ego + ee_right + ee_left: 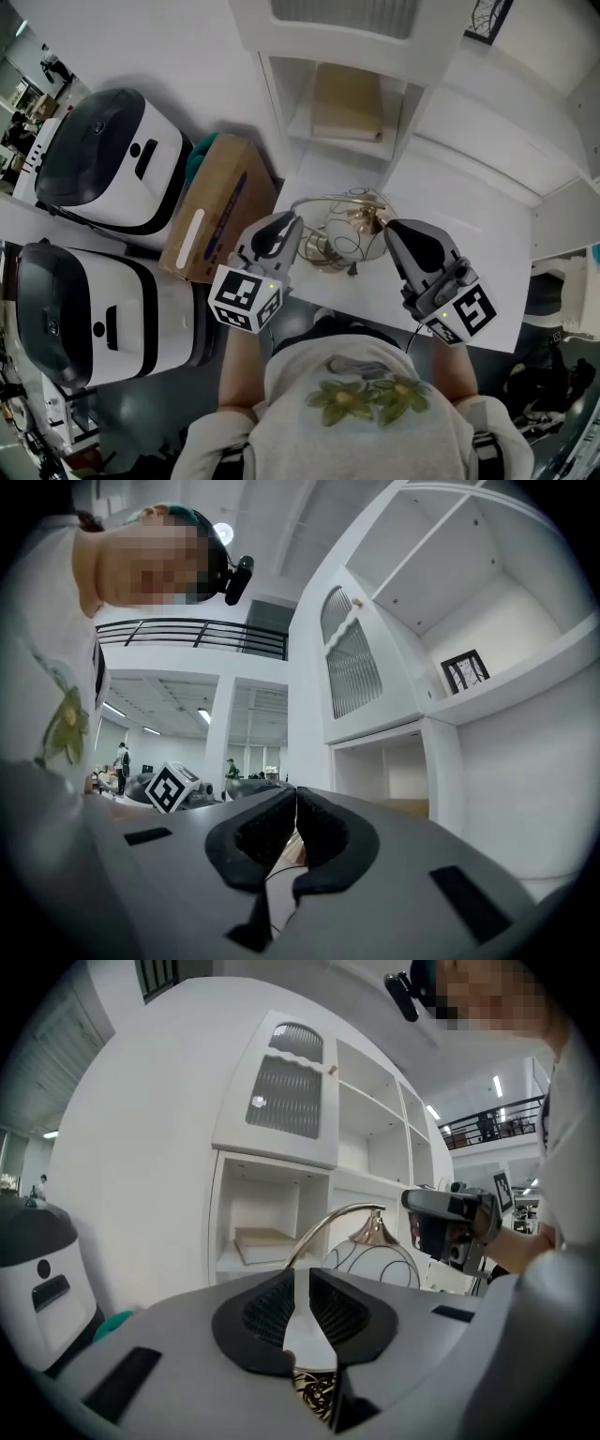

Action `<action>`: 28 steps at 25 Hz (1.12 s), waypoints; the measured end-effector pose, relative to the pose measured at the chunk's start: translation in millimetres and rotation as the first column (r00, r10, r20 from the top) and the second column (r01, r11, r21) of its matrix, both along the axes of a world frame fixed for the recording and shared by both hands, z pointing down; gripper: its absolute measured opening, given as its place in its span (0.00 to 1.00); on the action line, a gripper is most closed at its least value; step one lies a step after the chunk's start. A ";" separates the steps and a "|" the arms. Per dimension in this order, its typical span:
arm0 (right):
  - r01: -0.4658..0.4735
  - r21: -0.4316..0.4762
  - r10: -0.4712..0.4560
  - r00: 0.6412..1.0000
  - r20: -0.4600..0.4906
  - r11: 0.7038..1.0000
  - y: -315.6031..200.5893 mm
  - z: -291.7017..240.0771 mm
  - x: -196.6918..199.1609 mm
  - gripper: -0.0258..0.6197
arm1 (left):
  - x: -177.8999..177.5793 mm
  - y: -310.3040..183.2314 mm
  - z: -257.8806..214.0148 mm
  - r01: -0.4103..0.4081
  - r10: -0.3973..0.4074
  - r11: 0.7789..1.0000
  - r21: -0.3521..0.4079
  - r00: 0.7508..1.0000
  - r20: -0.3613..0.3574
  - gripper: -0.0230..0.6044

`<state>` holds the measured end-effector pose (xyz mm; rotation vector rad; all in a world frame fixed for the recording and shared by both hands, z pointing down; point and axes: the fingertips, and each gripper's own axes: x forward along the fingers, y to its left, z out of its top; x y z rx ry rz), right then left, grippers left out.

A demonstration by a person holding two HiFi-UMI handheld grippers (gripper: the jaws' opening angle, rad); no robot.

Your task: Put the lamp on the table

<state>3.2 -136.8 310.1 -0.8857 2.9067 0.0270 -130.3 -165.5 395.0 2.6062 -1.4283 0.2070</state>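
While the lamp [337, 234] is clamped at its stem [323, 1227] by the left hand-held gripper [297, 218], its shade [378, 1264] is held rightward, toward the shut right hand-held gripper [390, 228].

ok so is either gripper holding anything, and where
The left hand-held gripper looks shut on the lamp, low on its curved gold arm. For the right hand-held gripper, cannot tell.

White table [469, 216] bearing lamp [349, 230], shelf [302, 122] with tan book [347, 101]
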 end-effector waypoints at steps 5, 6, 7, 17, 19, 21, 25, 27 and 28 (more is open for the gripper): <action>0.026 -0.025 -0.027 0.999 -0.031 0.999 11.3 3.2 1.6 0.09 | 25.8 27.5 -16.5 -0.077 0.078 0.996 0.040 0.997 -0.013 0.09; 0.031 -0.027 -0.032 0.999 -0.038 0.999 13.9 4.0 2.2 0.09 | 30.7 33.2 -19.3 -0.095 0.096 0.995 0.041 0.995 -0.027 0.09; 0.036 -0.028 -0.037 0.998 -0.044 0.999 16.7 4.8 2.8 0.09 | 34.6 38.1 -21.2 -0.104 0.106 0.994 0.042 0.994 -0.037 0.08; 0.059 -0.034 -0.062 0.995 -0.077 0.998 40.7 9.4 7.6 0.09 | 48.4 63.9 -14.3 -0.081 0.081 0.997 0.004 0.997 -0.013 0.08; 0.055 -0.039 -0.058 0.995 -0.078 0.998 42.6 9.5 11.4 0.09 | 51.3 66.4 -11.5 -0.080 0.080 0.997 -0.009 0.997 -0.015 0.08; 0.048 -0.041 -0.051 0.996 -0.077 0.998 43.1 9.4 15.8 0.09 | 54.7 67.8 -9.5 -0.081 0.081 0.997 -0.016 0.997 -0.017 0.08; 0.040 -0.059 -0.045 0.995 -0.086 0.997 44.7 17.9 19.8 0.09 | 59.7 71.8 -3.9 -0.081 0.081 0.996 -0.028 0.996 -0.027 0.08; 0.037 -0.074 -0.044 0.995 -0.095 0.997 46.3 24.4 21.4 0.09 | 62.4 74.0 0.5 -0.080 0.079 0.996 -0.039 0.997 -0.027 0.08; 0.037 -0.080 -0.045 0.994 -0.096 0.996 47.3 26.3 22.4 0.09 | 63.7 74.9 1.9 -0.079 0.078 0.996 -0.043 0.997 -0.025 0.08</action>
